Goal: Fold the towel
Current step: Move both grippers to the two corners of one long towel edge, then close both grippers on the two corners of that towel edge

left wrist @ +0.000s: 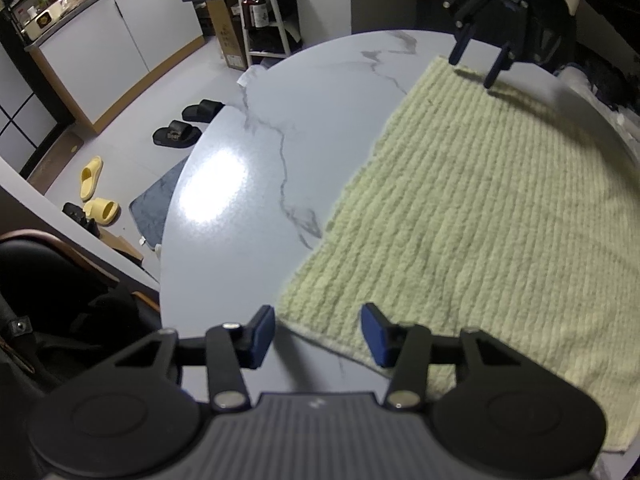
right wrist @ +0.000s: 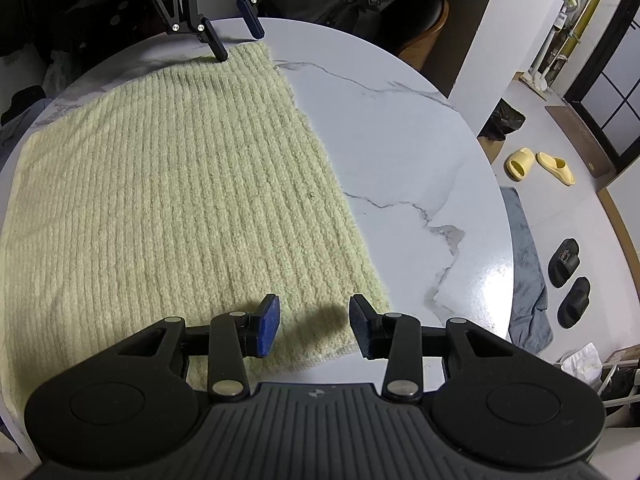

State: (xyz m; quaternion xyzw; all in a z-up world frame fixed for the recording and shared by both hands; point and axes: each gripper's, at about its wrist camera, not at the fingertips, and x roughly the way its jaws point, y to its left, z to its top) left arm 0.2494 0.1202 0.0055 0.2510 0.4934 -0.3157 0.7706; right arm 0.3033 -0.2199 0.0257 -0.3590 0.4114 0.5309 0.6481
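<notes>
A pale yellow-green ribbed towel (left wrist: 472, 208) lies flat on the round white marble table (left wrist: 248, 168). It also shows in the right wrist view (right wrist: 172, 184). My left gripper (left wrist: 318, 336) is open and empty, just above the towel's near corner. It appears across the table in the right wrist view (right wrist: 236, 36). My right gripper (right wrist: 315, 326) is open and empty above the corner on its side of the towel. It also shows in the left wrist view (left wrist: 476, 68), over the far corner.
The marble table (right wrist: 420, 168) is bare beside the towel. On the floor lie black slippers (left wrist: 188, 124), yellow slippers (left wrist: 96, 196) and a grey mat (left wrist: 156, 204). White cabinets (left wrist: 116, 40) and a cart with bottles (left wrist: 264, 16) stand beyond. A dark chair (left wrist: 60, 300) stands near the table.
</notes>
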